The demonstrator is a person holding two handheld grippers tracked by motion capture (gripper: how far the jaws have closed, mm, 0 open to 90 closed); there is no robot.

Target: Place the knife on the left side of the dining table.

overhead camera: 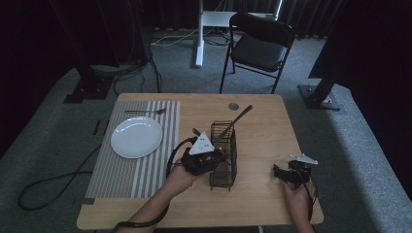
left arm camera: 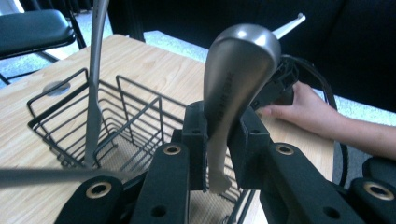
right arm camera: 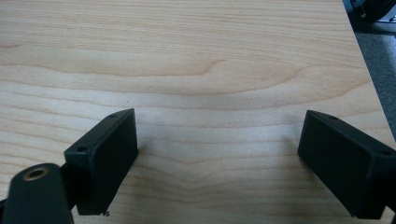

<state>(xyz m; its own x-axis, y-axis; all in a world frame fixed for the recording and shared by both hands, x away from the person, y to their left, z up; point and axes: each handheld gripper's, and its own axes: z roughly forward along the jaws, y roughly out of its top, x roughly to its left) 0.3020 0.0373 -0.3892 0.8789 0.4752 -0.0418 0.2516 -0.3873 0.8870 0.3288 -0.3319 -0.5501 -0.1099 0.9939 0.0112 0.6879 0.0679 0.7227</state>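
High view, things: one wire basket in the middle of the table, one white plate and one fork on a striped mat by the left edge.
High view, room: grey carpet, one black chair past the far edge.
Left gripper view: the left gripper squeezes one spoon by its handle, just over the basket; one more handle stands in the basket.
Right gripper view: the right gripper is wide apart, holding nothing, over bare wood near the right edge.
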